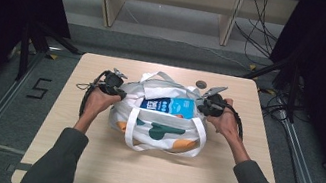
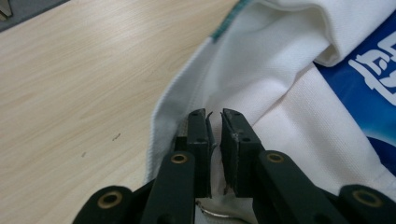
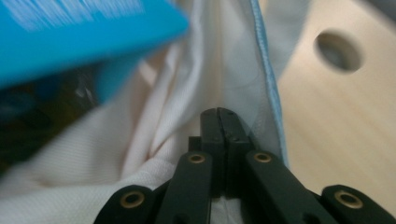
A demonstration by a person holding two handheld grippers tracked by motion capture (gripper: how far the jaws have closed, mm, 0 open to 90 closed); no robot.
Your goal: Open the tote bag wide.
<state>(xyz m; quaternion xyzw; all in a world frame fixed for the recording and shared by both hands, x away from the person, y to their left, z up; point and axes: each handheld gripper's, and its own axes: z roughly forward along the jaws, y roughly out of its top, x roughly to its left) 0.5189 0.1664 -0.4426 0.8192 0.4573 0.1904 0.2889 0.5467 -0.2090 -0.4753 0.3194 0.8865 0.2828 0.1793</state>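
1. Tote bag (image 1: pixel 158 121) lies mid-table (image 1: pixel 145 180) on its side, mouth facing away from the person; all places below are given relative to it.
2. Left gripper (image 1: pixel 118 91) at the bag's left mouth edge: jaws a narrow slit apart with a fold of rim cloth (image 2: pixel 187 88) between them, probably to hold that side open.
3. Right gripper (image 1: pixel 204 106) at the right edge: jaws fully closed, cloth (image 3: pixel 224 70) seemingly pinched, spreading the mouth.
4. Blue carton (image 1: pixel 168 105) lies inside, just within the mouth, between the grippers.
5. Round hole (image 1: pixel 201 84) in the tabletop, just beyond the bag's right corner.
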